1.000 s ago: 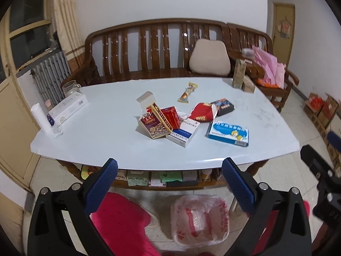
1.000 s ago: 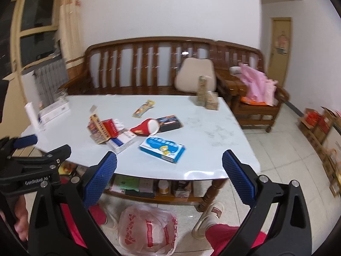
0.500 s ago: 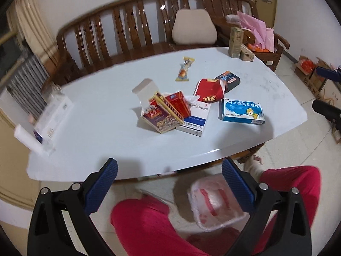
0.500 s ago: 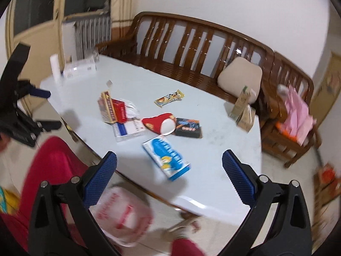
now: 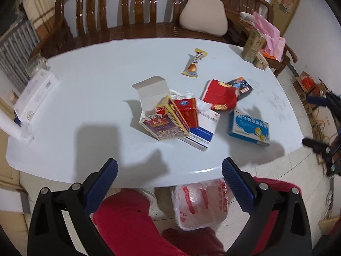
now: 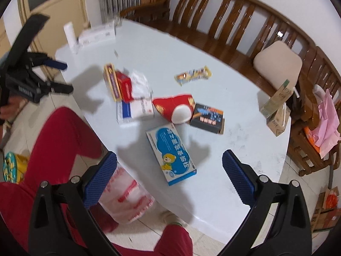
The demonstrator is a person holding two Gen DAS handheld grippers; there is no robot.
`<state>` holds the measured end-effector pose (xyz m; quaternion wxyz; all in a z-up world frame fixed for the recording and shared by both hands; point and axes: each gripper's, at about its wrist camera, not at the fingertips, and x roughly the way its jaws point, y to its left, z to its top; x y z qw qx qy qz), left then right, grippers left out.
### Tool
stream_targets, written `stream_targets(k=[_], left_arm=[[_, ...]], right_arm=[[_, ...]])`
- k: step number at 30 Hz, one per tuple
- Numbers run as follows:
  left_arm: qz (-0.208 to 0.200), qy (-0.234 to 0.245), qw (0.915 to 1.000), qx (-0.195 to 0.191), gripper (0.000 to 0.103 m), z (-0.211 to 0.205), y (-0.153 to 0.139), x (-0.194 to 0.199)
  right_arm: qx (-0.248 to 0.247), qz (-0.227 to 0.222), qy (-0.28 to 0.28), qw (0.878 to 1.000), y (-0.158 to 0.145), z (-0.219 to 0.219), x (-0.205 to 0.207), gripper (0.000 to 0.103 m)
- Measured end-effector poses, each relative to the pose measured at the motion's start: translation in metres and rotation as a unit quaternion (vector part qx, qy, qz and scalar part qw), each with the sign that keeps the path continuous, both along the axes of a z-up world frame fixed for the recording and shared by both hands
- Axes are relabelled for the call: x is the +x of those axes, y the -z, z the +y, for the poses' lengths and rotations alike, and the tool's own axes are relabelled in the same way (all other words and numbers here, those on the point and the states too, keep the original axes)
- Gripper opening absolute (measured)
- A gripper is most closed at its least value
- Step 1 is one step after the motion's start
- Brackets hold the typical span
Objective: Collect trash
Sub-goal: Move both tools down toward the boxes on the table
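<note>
Trash lies in a cluster on the white table: an opened purple-and-red box, a white-and-blue box, a crumpled red packet, a black box, a blue medicine box and a snack wrapper. A plastic trash bag sits on the floor under the near table edge. My left gripper hangs open over that edge, holding nothing. My right gripper is open and empty, just above the blue medicine box, near the bag.
A wooden bench with a beige cushion stands behind the table. Tall cartons stand at the far right corner, a white box and a paper roll at the left end. A person's red-clad legs are below me.
Both grippers have risen and tilted down over the table, closing on the trash cluster. The right one now looks from the table's right side, and the blue box lies between its fingers in view.
</note>
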<state>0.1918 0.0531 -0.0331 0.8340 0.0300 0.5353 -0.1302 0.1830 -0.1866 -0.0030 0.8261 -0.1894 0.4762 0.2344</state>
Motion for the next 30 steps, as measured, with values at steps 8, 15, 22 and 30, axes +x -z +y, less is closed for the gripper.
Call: stream_targets(k=[8,15,22,30], left_arm=[[0.035,-0.02,0.9987,-0.033,0.096,0.005,0.025,0.034],[0.039,-0.042,0.997,-0.053,0.096,0.011,0.037,0.056],[0.036,-0.06,0.9953,-0.067,0.096,0.017,0.048,0.072],[0.035,-0.069,0.994,-0.077,0.096,0.021,0.056,0.083]], right_arm=[[-0.037,0.062,-0.054,0.996,0.048,0.016,0.024,0.097],[-0.061,0.1,-0.075,0.99,0.087,0.023,0.041,0.097],[-0.057,0.115,-0.065,0.99,0.109,0.018,0.053,0.097],[-0.06,0.123,-0.065,0.989,0.125,0.017,0.058,0.097]])
